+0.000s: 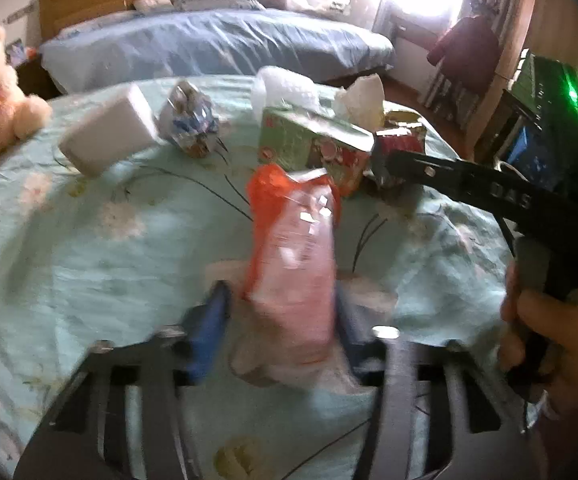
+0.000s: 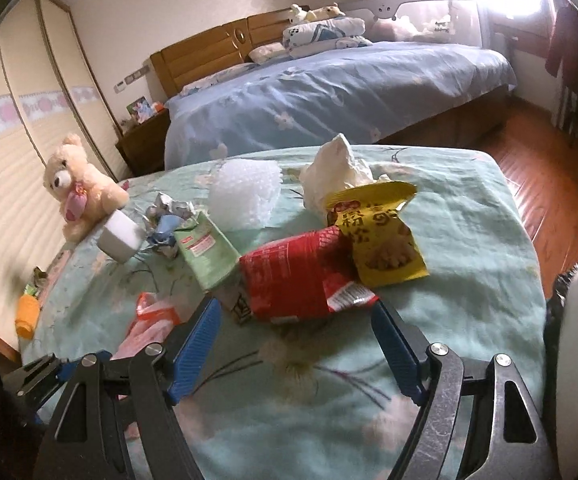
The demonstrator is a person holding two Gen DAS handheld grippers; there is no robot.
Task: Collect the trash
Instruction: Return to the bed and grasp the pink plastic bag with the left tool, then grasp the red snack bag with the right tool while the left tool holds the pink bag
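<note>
Your left gripper [image 1: 281, 312] clasps the orange wrapper [image 1: 293, 248] above the green bedspread [image 1: 89, 240]; your right gripper [image 2: 295, 320] stands spread, nothing held, just before the red packet [image 2: 297, 280].

Black-framed grippers [image 2: 295, 344] — ribbed blue fingers [image 2: 195, 346]

Several pieces of trash lie on a bed with a pale green floral cover. In the right wrist view, a crumpled red snack bag [image 2: 301, 280] sits at centre, with a yellow snack bag [image 2: 381, 236] overlapping its right edge. Left of the red bag leans a green carton [image 2: 205, 252]. Above are bubble wrap [image 2: 247, 196] and a crumpled white tissue [image 2: 337, 168]. At lower left lies an orange-and-pink plastic wrapper [image 2: 151, 320].
</note>
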